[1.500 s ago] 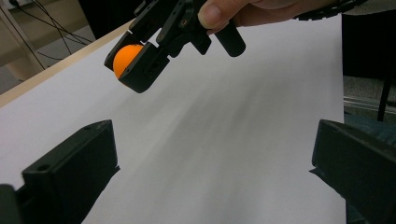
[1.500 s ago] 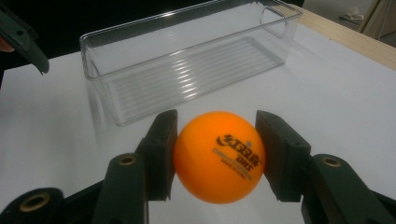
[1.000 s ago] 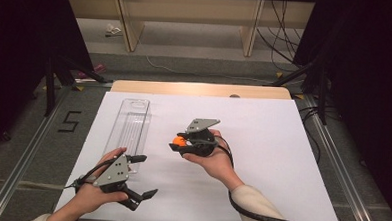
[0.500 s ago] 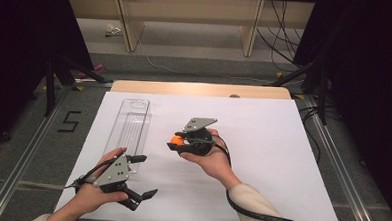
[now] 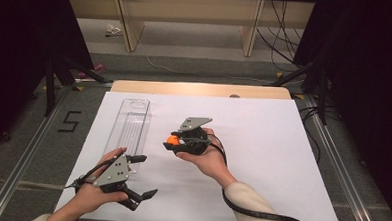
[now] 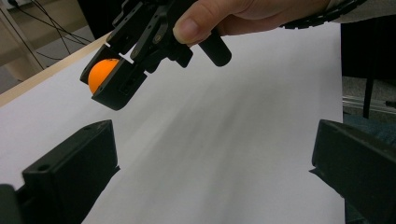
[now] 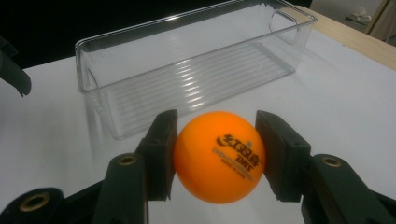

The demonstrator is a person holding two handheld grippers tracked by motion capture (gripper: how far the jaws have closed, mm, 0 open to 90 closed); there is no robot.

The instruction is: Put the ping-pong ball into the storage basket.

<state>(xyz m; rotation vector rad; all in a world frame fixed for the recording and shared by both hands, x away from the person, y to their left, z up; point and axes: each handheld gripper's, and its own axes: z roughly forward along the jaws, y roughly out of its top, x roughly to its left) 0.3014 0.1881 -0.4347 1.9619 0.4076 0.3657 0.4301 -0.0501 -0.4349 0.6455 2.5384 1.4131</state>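
Left claw (image 5: 143, 177), low at 7 o'clock on the white surface (image 5: 262, 143), jaws spread wide and empty, unmoved. Clear bin (image 5: 129, 130) at 10 o'clock. Right claw (image 5: 171, 141), centre, raised and pointing toward 9 o'clock, clamps the orange ball (image 7: 219, 155); it has shifted slightly toward the bin.

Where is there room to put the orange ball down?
The clear bin holds nothing, so its ribbed floor is free. The white sheet is bare between the right gripper holding the orange ball and the table's right edge. It is tighter near the left gripper, beside the bin's near end.
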